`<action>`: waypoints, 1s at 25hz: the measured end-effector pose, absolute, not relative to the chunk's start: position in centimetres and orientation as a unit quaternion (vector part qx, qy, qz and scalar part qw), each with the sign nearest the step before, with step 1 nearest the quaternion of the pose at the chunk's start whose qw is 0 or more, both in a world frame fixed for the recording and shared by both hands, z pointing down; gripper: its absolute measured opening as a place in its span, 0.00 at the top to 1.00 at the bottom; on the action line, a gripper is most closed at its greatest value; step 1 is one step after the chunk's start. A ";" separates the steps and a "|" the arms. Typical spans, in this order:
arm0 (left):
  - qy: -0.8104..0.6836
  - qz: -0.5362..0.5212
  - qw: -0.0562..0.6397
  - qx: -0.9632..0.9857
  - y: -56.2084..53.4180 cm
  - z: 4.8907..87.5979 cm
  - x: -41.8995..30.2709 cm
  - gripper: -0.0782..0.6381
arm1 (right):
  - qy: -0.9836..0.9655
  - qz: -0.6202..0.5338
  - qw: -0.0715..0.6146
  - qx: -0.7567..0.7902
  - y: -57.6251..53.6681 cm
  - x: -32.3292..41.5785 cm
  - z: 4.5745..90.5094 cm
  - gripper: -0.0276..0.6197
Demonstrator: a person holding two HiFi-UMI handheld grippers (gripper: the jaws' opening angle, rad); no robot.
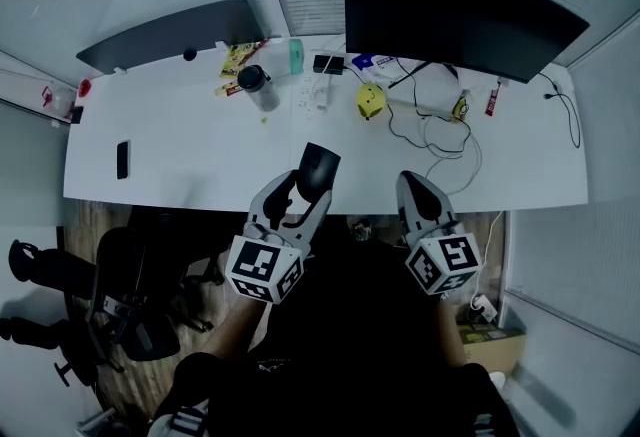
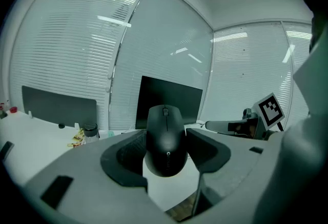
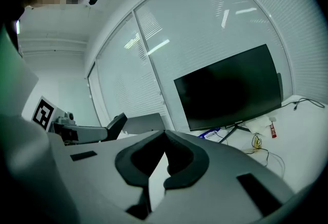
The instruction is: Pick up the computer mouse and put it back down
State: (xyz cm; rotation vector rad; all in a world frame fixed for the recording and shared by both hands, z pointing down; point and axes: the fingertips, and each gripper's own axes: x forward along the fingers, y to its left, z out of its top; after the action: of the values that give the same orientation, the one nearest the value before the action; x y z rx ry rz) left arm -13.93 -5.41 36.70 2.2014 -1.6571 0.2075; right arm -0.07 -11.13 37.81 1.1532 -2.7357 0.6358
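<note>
Okay, my left gripper [image 1: 298, 203] is pinching the black computer mouse [image 2: 165, 138] by its two flanks, one jaw pressed to each side. The mouse's long axis runs straight out along the jaws, scroll-wheel end farthest from me and aimed at the monitor [image 1: 450, 15], top shell facing back toward the gripper's camera. It looks lifted clear of the white desk [image 1: 200, 165], hanging over the near edge, with bare desktop directly beneath and ahead of it. So the put-down is a drop straight below, slightly forward, and I'd level the nose first. My right gripper [image 1: 412, 187] hangs just beside it, jaws pressed together on nothing. The left one is the one placed to finish this.
</note>
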 end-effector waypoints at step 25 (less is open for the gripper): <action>-0.521 0.083 0.191 0.828 -10.8 37.9 -8.8 0.54 | -0.869 0.205 0.050 0.448 -12.4 4.6 37.1 0.96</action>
State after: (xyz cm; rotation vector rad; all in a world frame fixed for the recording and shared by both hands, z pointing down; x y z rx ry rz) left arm -8.84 -10.84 37.93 2.3255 -1.4647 0.2322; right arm 4.63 -12.44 37.11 1.3644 -2.6449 0.6244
